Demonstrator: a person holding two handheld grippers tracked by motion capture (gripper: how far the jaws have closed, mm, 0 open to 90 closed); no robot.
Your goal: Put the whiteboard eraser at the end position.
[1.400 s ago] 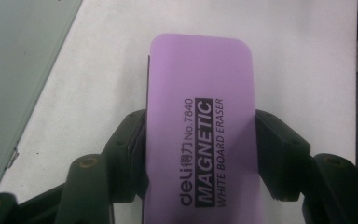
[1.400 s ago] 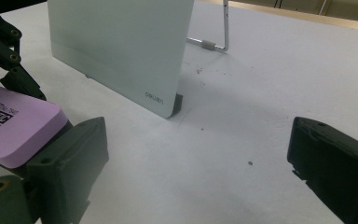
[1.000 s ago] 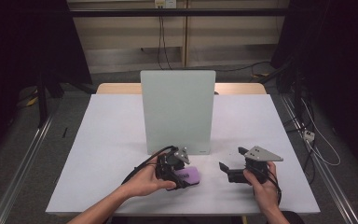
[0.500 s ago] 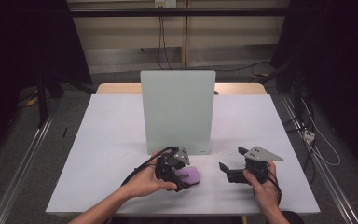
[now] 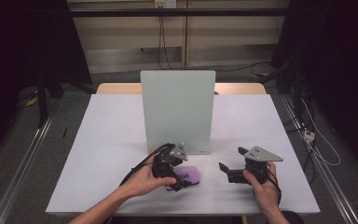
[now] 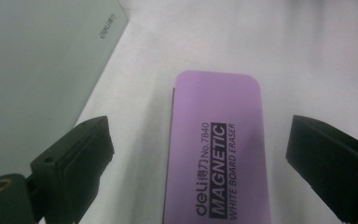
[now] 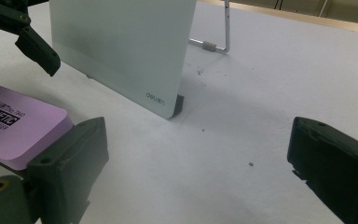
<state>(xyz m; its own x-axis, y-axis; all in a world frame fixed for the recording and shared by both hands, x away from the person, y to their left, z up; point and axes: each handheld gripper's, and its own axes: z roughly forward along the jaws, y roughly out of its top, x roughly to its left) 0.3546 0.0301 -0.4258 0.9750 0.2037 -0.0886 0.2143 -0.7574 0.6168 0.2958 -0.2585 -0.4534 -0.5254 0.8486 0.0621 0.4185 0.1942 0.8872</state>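
Left gripper [image 5: 182, 179] jaws just opened, releasing purple eraser [image 6: 214, 154]; eraser now flat on white table [image 5: 107, 140], between spread jaws, untouched, near upright whiteboard [image 5: 178, 112]. Right gripper [image 5: 227, 170] unmoved, jaws apart, empty.

A white table [image 5: 102, 154] carries two things. A pale green standing whiteboard [image 5: 177, 109] rests upright near the middle on small dark feet, propped from behind by a thin metal leg [image 7: 226, 28]. Just in front of it, toward the person's edge, a purple magnetic whiteboard eraser [image 6: 216, 149] lies flat, label up. A few dark specks, possibly marker dust, dot the tabletop beside the board.
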